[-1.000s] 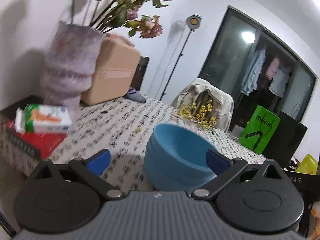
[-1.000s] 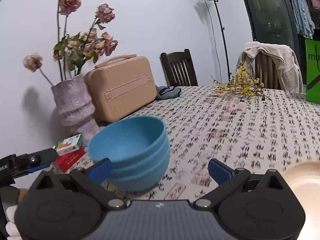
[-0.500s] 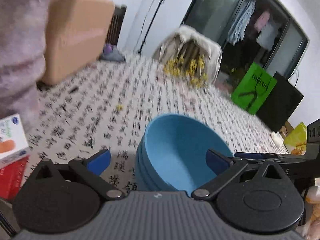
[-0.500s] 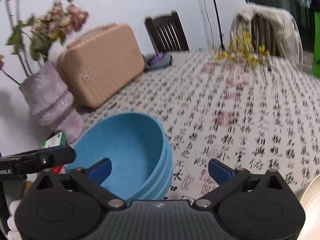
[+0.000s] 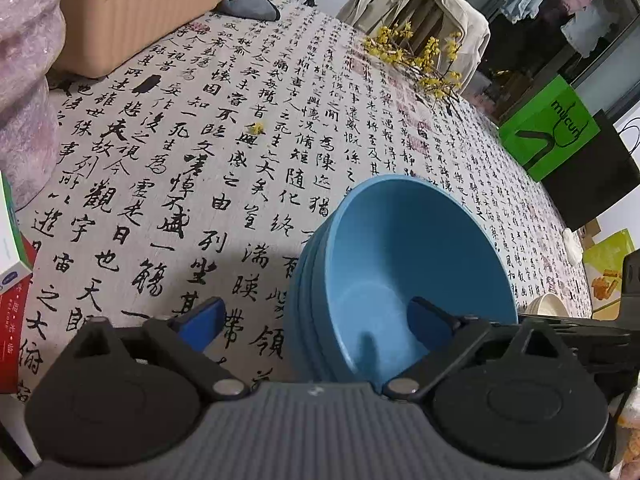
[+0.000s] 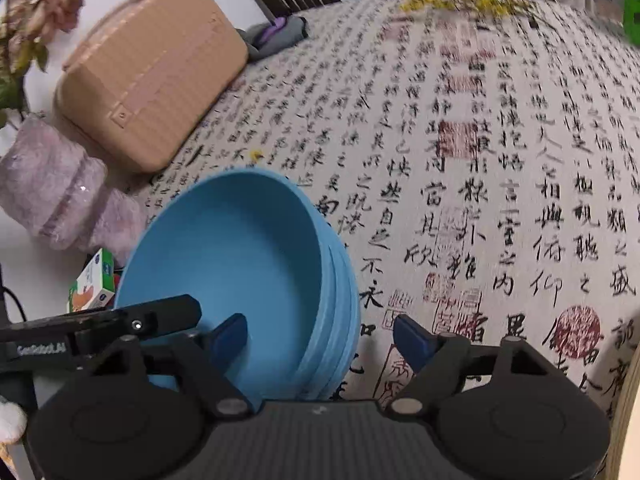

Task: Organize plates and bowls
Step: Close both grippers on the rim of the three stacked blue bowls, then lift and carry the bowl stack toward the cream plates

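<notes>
A stack of blue bowls point(image 5: 404, 280) sat on the bench point(image 5: 240, 128), which wore a cloth with black writing all over it. The bowls sat one inside the other, and the top one had nothing in it. Both tools were coming at the stack from either side. From the left tool point(image 5: 316, 322), the stack lay at about one o'clock, very near, and the tool straddled the rim: one blue finger hung inside the top bowl and the other hung outside over the cloth. From the right tool point(image 6: 320, 338), the stack lay at about eleven o'clock, and it straddled the other side of the rim the same way, one finger in and one finger out. Both tools had just been closing a little, with the bowl wall between the fingers, but the fingers did not look pressed on it yet, so both were wide and held nothing. The bowls were round, so there was no long side to line up with; what mattered, I thought, was that each tool kept the rim in its gap before it squeezed. Neither hand looked closer than the other. Far behind the stack, at about eleven o'clock in the left view, stood a tan case point(image 5: 136, 4) and a fuzzy pink vase point(image 6: 56, 196). A pale plate point(image 6: 628, 412) peeked in at the right edge of the right view.
</notes>
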Action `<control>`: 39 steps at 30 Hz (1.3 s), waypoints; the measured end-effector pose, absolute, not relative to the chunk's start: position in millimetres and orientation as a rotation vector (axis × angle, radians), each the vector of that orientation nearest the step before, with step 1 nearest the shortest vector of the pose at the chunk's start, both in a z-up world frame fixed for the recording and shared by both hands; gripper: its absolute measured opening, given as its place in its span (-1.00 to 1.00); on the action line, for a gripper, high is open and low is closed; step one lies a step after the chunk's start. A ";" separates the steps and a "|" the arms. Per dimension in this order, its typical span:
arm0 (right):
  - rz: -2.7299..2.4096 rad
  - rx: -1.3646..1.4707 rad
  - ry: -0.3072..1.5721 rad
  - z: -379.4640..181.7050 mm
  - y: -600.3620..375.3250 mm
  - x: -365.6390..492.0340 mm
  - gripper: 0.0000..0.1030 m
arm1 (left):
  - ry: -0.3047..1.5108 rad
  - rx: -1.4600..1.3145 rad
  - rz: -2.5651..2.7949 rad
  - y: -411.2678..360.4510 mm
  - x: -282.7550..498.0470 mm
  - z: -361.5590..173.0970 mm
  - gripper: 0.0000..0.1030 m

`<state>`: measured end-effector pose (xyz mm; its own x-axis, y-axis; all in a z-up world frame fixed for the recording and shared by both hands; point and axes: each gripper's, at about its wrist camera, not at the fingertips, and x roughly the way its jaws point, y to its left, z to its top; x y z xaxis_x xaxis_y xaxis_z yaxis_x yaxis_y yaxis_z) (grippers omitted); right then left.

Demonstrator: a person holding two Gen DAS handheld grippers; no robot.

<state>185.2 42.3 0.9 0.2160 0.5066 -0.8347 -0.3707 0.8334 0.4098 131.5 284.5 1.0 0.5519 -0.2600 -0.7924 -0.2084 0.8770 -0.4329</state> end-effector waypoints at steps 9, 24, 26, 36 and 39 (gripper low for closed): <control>0.591 0.141 1.288 -5.7 51.3 186.0 -0.06 | 1.059 -0.506 -0.067 279.5 138.2 -2.3 0.35; 0.558 0.204 1.329 -9.7 45.6 189.0 -0.20 | 1.105 -0.444 -0.080 270.0 145.2 -8.5 -0.07; 0.559 0.203 1.328 -9.0 46.0 188.8 -0.20 | 1.104 -0.440 -0.075 269.7 144.9 -8.6 -0.08; 0.558 0.210 1.330 -10.4 47.7 183.3 -0.21 | 1.101 -0.417 -0.064 267.3 142.8 -8.1 -0.09; 0.552 0.214 1.319 -8.8 44.8 181.4 -0.22 | 1.101 -0.403 -0.065 265.2 143.5 -8.1 -0.10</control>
